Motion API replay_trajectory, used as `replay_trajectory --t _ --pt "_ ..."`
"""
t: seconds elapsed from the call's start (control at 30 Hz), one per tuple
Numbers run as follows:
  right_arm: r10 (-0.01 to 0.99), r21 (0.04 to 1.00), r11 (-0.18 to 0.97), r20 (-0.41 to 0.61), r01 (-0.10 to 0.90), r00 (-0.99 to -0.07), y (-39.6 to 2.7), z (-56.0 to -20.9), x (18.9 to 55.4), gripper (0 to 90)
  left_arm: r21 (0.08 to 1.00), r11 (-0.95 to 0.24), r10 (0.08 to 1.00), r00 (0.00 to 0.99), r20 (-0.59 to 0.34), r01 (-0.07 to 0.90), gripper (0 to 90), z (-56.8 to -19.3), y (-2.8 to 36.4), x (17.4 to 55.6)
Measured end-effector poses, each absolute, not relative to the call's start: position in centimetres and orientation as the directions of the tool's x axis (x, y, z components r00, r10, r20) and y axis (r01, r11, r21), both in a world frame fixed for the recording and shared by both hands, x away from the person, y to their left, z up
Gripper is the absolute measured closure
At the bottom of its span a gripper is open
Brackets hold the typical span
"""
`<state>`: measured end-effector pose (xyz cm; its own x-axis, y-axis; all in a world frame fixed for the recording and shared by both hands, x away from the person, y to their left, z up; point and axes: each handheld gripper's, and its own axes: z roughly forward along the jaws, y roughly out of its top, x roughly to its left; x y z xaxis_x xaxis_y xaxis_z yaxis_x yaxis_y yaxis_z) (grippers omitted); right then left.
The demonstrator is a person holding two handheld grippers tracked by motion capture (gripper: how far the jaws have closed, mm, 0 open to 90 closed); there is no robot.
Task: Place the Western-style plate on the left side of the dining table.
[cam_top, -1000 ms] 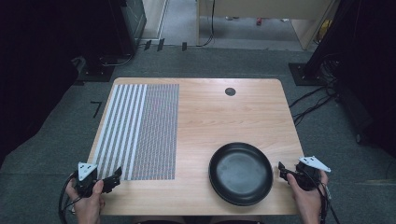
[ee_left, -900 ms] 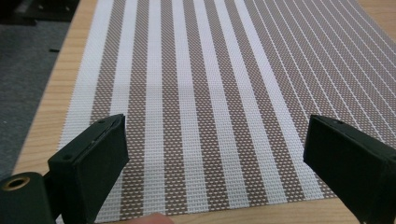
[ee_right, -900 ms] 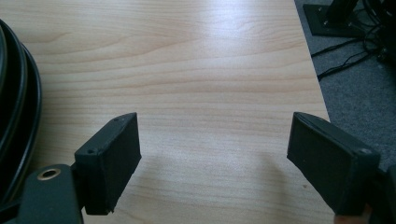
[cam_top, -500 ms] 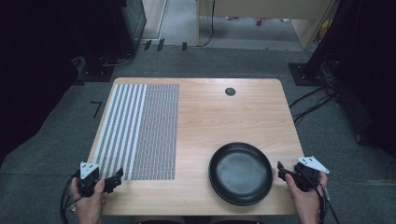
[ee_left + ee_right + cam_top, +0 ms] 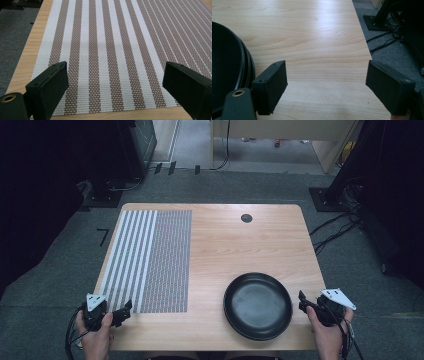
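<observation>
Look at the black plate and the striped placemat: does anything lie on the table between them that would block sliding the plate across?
Nothing visible does. Only bare wooden table lies between the black plate and the striped placemat; the small dark hole sits far off near the back edge.

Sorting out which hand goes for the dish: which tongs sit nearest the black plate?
The right tongs, beside the black plate; the left tongs sit by the striped mat.
</observation>
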<state>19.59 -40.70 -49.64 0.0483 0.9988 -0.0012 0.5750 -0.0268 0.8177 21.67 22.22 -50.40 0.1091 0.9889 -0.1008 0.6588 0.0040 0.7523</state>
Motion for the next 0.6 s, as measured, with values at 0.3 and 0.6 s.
replay_trajectory --t 0.3,0.6 --pt "0.999 0.835 -0.028 0.000 0.550 0.051 -40.4 -49.2 19.3 17.5 0.745 -0.010 0.988 0.119 -0.093 0.666 6.4 -50.5 21.6 21.7" --pt "0.999 0.844 -0.020 0.033 0.536 -0.015 -39.3 -48.8 19.3 16.9 0.743 -0.018 0.989 0.123 -0.086 0.669 6.4 -50.4 20.9 21.6"
